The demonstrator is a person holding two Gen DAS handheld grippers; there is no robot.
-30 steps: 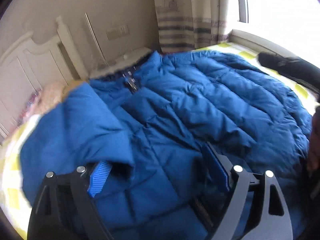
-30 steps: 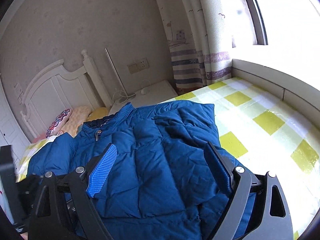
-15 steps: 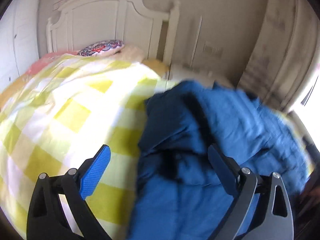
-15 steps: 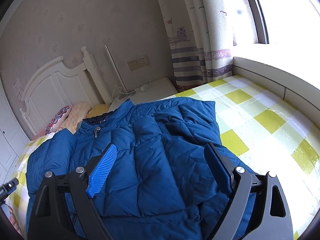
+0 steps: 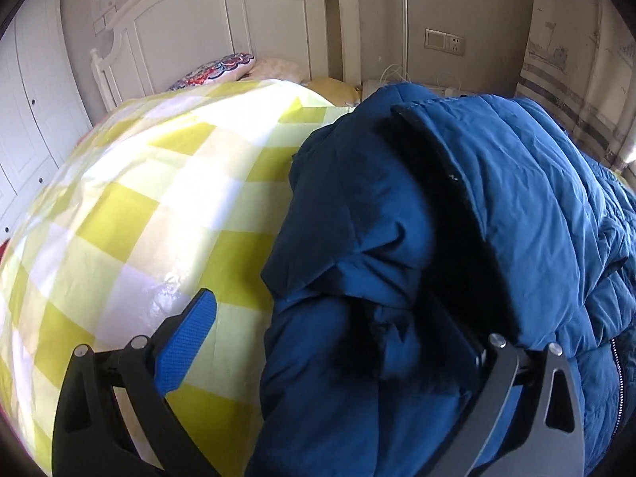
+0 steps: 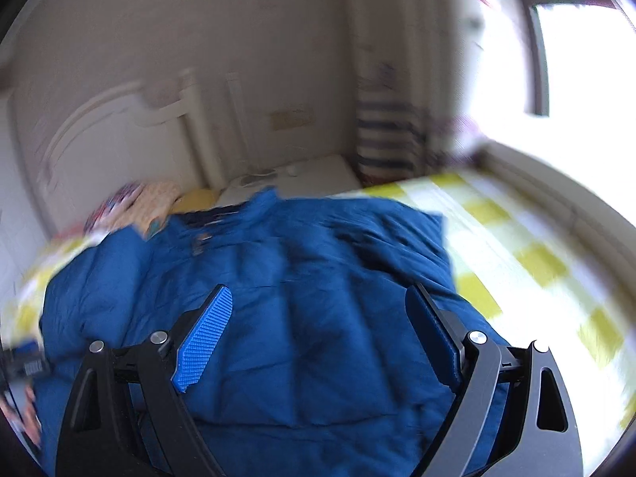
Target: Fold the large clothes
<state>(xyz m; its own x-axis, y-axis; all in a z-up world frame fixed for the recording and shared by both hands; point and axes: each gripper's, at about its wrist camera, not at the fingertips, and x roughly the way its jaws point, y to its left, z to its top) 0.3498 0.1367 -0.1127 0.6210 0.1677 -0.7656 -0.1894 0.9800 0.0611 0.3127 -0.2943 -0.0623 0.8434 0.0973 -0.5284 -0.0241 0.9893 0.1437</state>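
A puffy, quilted, deep-blue down jacket (image 6: pixel 302 302) lies spread on the bed's yellow-and-white checked cover (image 5: pixel 131 206), its collar and zip toward the white panelled headboard (image 5: pixel 222 28) and its hem toward whoever holds the tools — so its long axis runs from the grippers up the bed. The left gripper (image 5: pixel 334 342) has its jaws spread wide and grips nothing: the blue-padded finger hangs over bare checked cover, while the other is tucked down among the fabric at the jacket's left edge, where a sleeve (image 5: pixel 357 246) sits bunched and folded in on itself beside the quilted body. The right gripper (image 6: pixel 322 338) is likewise parted and empty, poised above the middle of the jacket's lower half; its view is smeared with motion blur, so finer detail there is hard to read. As I judge it, the fold is barely under way, and the telling relation is this — the loose sleeve lies right at the left tool, straddled by its fingers, well apart from the right one. The left looks the nearer to pinch that sleeve and carry it across the jacket's width, crosswise to the long axis.
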